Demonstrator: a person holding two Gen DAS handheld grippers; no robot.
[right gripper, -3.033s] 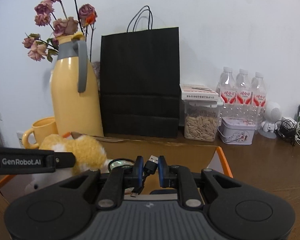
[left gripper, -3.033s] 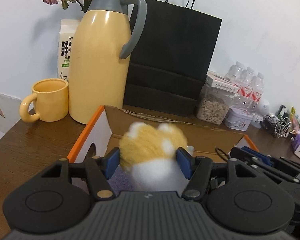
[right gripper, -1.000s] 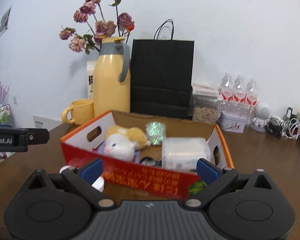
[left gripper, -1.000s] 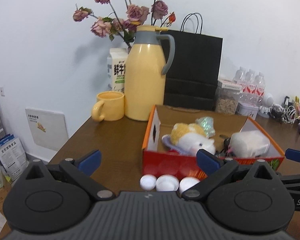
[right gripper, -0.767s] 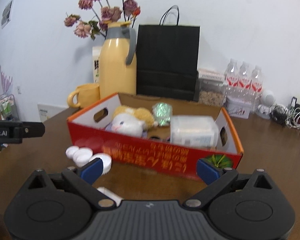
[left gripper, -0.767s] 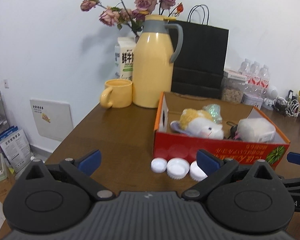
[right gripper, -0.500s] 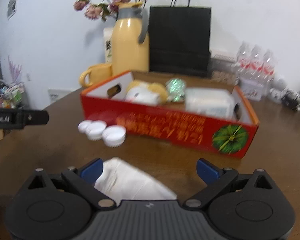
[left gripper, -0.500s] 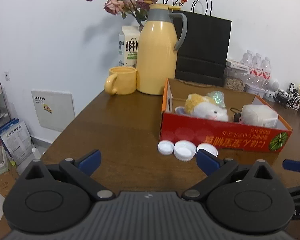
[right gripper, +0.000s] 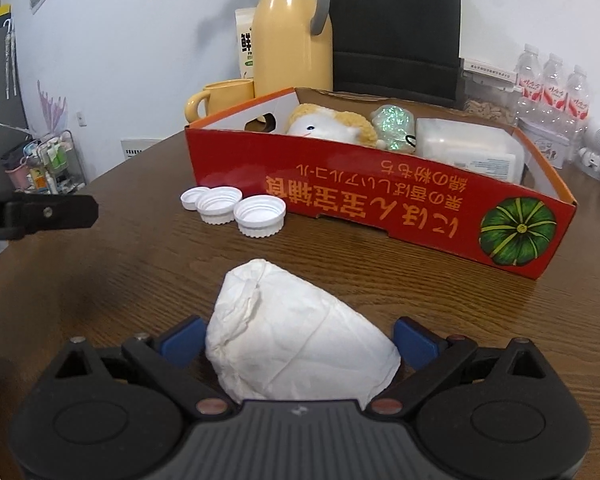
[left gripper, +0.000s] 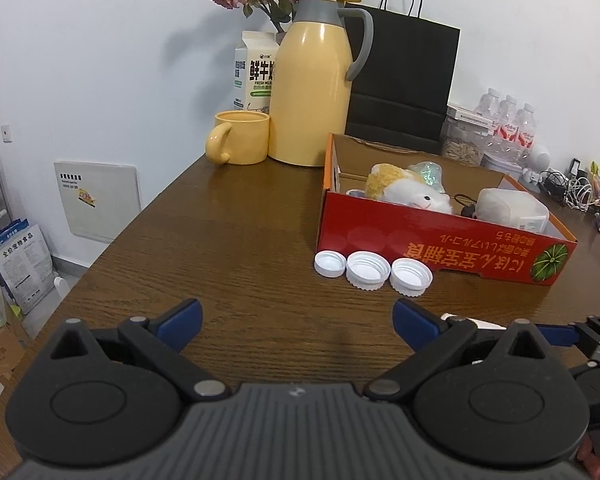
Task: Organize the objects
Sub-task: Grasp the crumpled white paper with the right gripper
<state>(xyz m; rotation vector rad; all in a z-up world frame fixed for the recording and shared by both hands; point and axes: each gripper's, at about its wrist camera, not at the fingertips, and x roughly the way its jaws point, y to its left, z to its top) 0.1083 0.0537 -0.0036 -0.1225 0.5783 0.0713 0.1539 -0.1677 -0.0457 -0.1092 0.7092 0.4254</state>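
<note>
A red cardboard box (left gripper: 440, 246) (right gripper: 380, 196) sits on the brown table. It holds a plush toy (left gripper: 404, 190) (right gripper: 332, 126), a glittery green item (right gripper: 392, 124) and a clear plastic container (left gripper: 512, 210) (right gripper: 468, 148). Three white bottle caps (left gripper: 370, 270) (right gripper: 236, 206) lie in front of the box. A crumpled white tissue (right gripper: 296, 340) lies on the table between the open fingers of my right gripper (right gripper: 300, 340). My left gripper (left gripper: 298, 318) is open and empty over bare table, short of the caps.
A yellow thermos (left gripper: 316, 80), yellow mug (left gripper: 240, 138), milk carton (left gripper: 256, 72), black paper bag (left gripper: 404, 76), seed jar (left gripper: 464, 140) and water bottles (left gripper: 508, 126) stand behind the box. The table's left edge (left gripper: 112, 244) drops to the floor.
Both grippers let go of the plush toy and the cable in the box, opened and pulled back toward the table's near side. The white tissue now lies between my right fingers.
</note>
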